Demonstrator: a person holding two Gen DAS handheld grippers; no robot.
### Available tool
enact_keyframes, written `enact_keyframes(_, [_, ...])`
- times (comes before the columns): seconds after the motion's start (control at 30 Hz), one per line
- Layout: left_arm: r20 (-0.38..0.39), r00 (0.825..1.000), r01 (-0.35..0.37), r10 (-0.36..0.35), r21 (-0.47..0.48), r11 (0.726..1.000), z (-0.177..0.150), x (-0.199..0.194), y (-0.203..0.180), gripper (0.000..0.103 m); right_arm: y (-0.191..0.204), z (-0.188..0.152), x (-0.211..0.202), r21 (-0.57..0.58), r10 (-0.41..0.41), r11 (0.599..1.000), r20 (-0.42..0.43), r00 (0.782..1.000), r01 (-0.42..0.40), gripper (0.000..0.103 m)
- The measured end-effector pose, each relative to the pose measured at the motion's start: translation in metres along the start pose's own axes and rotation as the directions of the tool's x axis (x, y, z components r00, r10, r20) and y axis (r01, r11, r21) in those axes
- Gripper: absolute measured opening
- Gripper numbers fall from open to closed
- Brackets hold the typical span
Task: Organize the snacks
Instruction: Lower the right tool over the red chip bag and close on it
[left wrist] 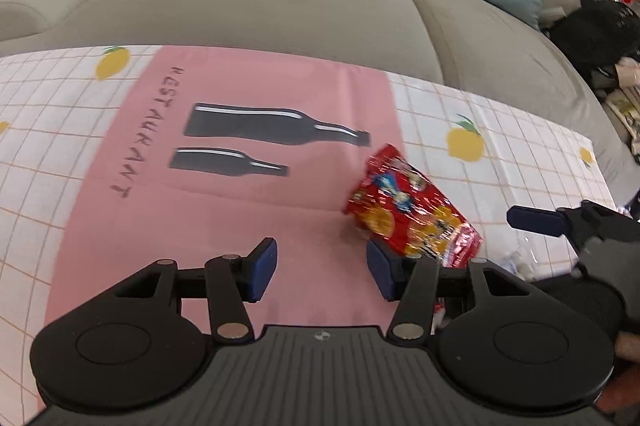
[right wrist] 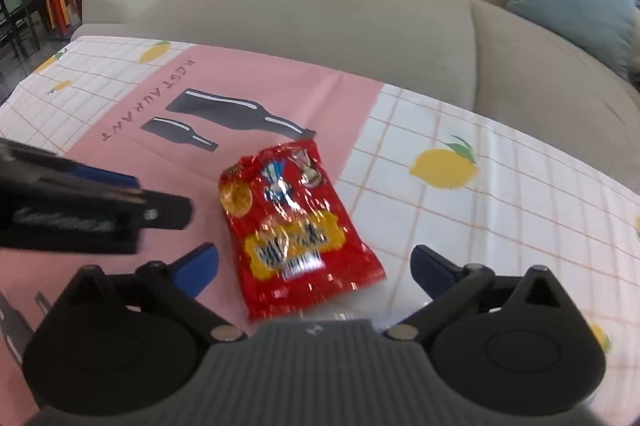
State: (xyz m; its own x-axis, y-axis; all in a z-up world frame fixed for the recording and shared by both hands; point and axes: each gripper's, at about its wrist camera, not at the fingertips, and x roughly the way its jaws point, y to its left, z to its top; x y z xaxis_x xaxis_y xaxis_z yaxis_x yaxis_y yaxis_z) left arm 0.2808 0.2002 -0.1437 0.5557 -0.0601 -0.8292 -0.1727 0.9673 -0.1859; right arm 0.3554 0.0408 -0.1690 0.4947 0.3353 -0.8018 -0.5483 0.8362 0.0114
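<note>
The left claw point(left wrist: 322, 266) hangs over the pink placemat point(left wrist: 160, 218) on the desk point(left wrist: 48, 97), its blue pads spread with nothing between them. Just to its right lies a red snack packet point(right wrist: 296, 226), flat on the placemat's edge where the lemon-print cloth point(right wrist: 500, 209) begins. The right claw point(right wrist: 314, 268) stands spread wide around the packet's near end, its pads apart from it. Beyond the desk is a beige sofa point(right wrist: 320, 17).

Bare tablecloth point(right wrist: 460, 226) around snack packet point(right wrist: 292, 226)
</note>
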Motion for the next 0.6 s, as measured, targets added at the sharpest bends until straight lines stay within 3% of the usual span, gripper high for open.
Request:
enact_keyframes(0.2, [-0.004,1.000,-0.026,0.026,0.000,1.000,-0.005,0.001,0.012,0.061,-0.006,0.016,0.031,0.036,0.054,0.998,-0.051,0.997,-0.052,0.100])
enact_keyframes(0.4, [-0.017,1.000,-0.020,0.020,-0.011,1.000,-0.012,0.001,0.017,0.061,0.004,0.019,0.045,-0.009,0.042,0.999,-0.074,0.996,-0.042,0.099])
enact_keyframes(0.53, [-0.022,1.000,-0.022,0.022,-0.006,1.000,-0.014,0.002,0.019,0.061,0.009,0.015,0.044,-0.010,0.041,0.999,-0.078,0.996,-0.042,0.083])
enact_keyframes(0.6, [-0.021,1.000,-0.017,0.017,0.000,1.000,-0.015,0.001,0.019,0.061,0.009,0.012,0.043,0.001,0.044,0.999,-0.071,0.996,-0.044,0.081])
